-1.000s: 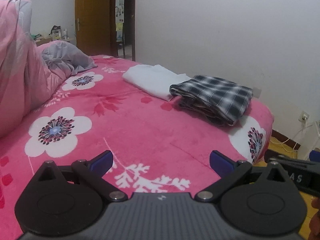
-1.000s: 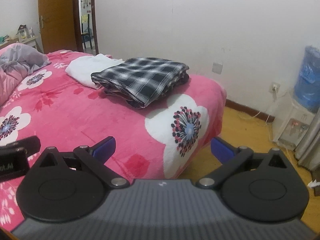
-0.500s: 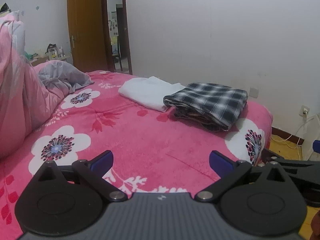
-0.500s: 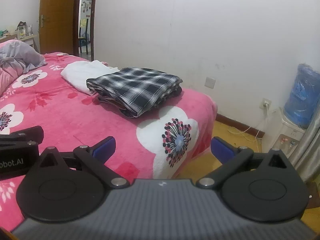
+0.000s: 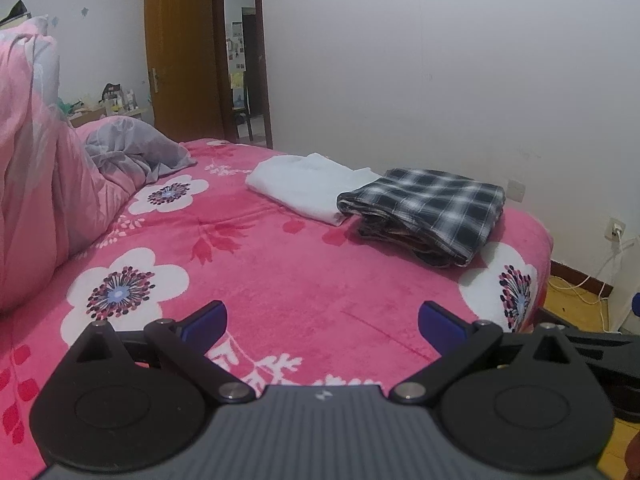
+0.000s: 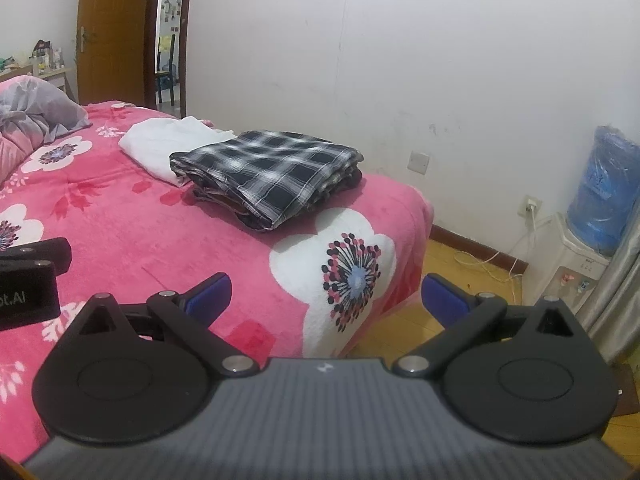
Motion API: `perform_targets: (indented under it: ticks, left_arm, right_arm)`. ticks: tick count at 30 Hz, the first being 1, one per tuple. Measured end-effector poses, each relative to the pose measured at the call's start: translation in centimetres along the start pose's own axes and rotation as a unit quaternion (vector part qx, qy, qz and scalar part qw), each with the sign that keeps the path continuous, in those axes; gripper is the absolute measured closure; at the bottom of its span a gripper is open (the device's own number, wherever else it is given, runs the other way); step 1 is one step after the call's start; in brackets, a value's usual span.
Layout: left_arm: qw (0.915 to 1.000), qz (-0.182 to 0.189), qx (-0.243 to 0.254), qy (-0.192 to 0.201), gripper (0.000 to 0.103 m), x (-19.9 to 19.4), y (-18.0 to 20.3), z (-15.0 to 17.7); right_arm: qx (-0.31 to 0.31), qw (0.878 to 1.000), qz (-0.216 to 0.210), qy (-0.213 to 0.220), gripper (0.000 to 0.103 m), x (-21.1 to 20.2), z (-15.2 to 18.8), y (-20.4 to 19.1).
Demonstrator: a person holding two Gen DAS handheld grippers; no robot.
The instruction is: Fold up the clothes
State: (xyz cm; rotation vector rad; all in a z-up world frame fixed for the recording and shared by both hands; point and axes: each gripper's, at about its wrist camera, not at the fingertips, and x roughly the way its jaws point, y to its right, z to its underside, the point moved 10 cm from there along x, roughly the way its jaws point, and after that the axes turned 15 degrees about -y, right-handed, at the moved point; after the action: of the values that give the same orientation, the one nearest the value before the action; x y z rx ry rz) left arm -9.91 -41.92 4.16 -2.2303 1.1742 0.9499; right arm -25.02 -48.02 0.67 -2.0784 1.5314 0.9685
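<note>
A folded black-and-white plaid garment [image 5: 428, 212] [image 6: 268, 174] lies near the far corner of the pink flowered bed [image 5: 280, 264] [image 6: 132, 220]. A folded white garment [image 5: 308, 186] [image 6: 168, 146] lies beside it, its near edge under the plaid one. My left gripper [image 5: 322, 326] is open and empty, held over the bed's near part, well short of both garments. My right gripper [image 6: 326, 298] is open and empty over the bed's right edge. The left gripper's body shows at the left of the right wrist view [image 6: 28, 280].
A bunched pink and grey quilt [image 5: 48, 184] is piled along the bed's left side. A white wall stands behind the bed, with an open brown door [image 5: 180, 52] at the back. A water dispenser with a blue bottle [image 6: 604, 192] and cables stand on the floor to the right.
Both grippers have drawn back and tilted up from the bed; the garments look a little farther and lower in view. The garments have not moved. Jaws stay open.
</note>
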Motion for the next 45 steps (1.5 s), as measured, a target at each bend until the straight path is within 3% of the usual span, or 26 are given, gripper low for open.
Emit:
perform_targets:
  ticks: [20,23,25,27,29,33,35,39,41,45]
  left_arm:
    - [1.0,0.003,-0.001,-0.009,0.001,1.2,0.0,-0.1]
    - [1.0,0.004,0.0,-0.009,0.001,1.7,0.1,-0.3]
    - [0.9999,0.007,0.003,-0.007,0.001,2.3,0.2,-0.5]
    - [0.9999,0.009,0.004,-0.006,0.001,3.2,0.3,-0.8]
    - [0.9999,0.013,0.003,-0.007,0.001,4.3,0.4,-1.1]
    - [0.9996,0.022,-0.003,-0.015,0.001,6.6,0.3,-1.4]
    - [0.9996,0.022,-0.004,-0.02,0.001,7.5,0.2,-1.5]
    - [0.9996,0.014,-0.001,-0.026,0.001,8.5,-0.3,-1.5]
    - [0.9996,0.014,-0.002,-0.025,0.001,8.6,-0.5,-1.4]
    - [0.9996,0.016,-0.002,-0.024,0.001,8.4,-0.6,-1.4]
  right_arm:
    - [0.002,1.0,-0.004,-0.01,0.001,1.0,0.1,0.4]
    - [0.007,1.0,-0.029,0.006,0.001,1.7,-1.0,1.3]
    - [0.026,0.996,-0.081,0.022,0.001,3.1,-2.6,2.2]
    - [0.058,0.987,-0.144,0.034,0.001,5.0,-4.6,3.1]
    - [0.092,0.969,-0.23,0.023,0.001,7.9,-6.5,3.2]
    - [0.179,0.917,-0.349,-0.076,0.003,15.4,-8.9,1.9]
    - [0.209,0.903,-0.364,-0.088,0.006,18.1,-10.0,1.3]
    - [0.22,0.899,-0.363,-0.109,0.017,22.4,-11.5,-0.5]
    - [0.22,0.897,-0.361,-0.131,0.039,23.8,-11.5,-1.3]
    - [0.221,0.897,-0.356,-0.14,0.057,23.6,-11.4,-1.2]
